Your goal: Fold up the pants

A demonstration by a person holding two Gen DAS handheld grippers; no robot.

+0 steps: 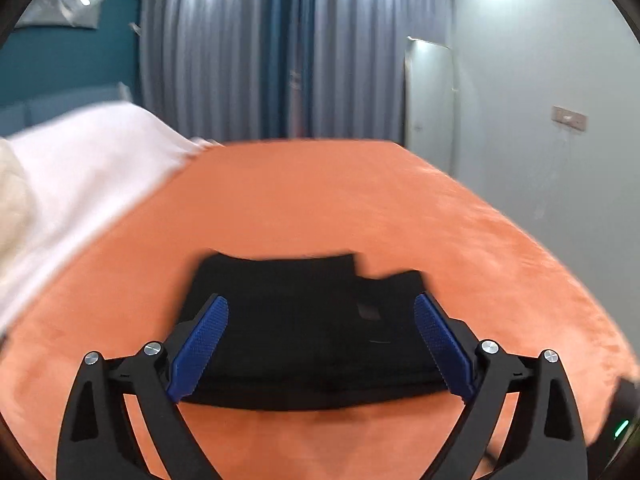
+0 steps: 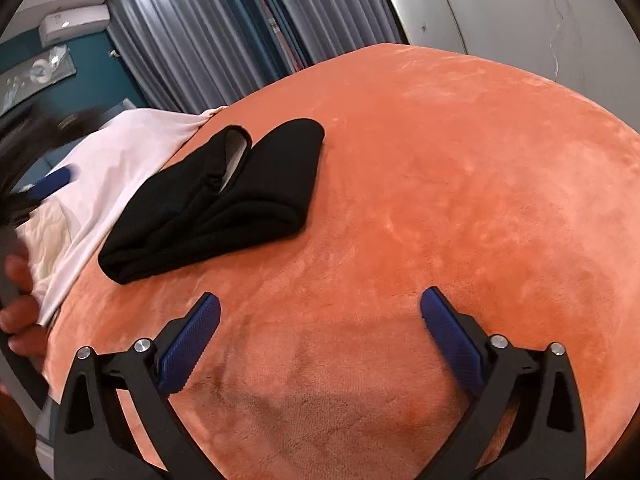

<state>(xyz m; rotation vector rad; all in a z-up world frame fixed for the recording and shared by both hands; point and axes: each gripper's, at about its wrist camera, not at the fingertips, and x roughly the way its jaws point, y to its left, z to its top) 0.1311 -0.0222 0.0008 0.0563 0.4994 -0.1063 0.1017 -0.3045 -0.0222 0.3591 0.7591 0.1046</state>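
Observation:
The black pants (image 1: pixel 304 328) lie folded into a compact bundle on the orange blanket (image 1: pixel 320 200). My left gripper (image 1: pixel 322 308) is open, its blue pads either side of the bundle and above it, holding nothing. In the right wrist view the folded pants (image 2: pixel 216 204) lie at the upper left, a pale lining showing at the waist opening. My right gripper (image 2: pixel 320 304) is open and empty over bare orange blanket (image 2: pixel 440 160), to the right of and nearer than the pants.
A white sheet (image 1: pixel 80 168) and cream bedding lie left of the blanket, also in the right wrist view (image 2: pixel 120 160). Curtains (image 1: pixel 280 48) and a grey wall stand behind the bed. The person's hand (image 2: pixel 18 304) shows at the left edge.

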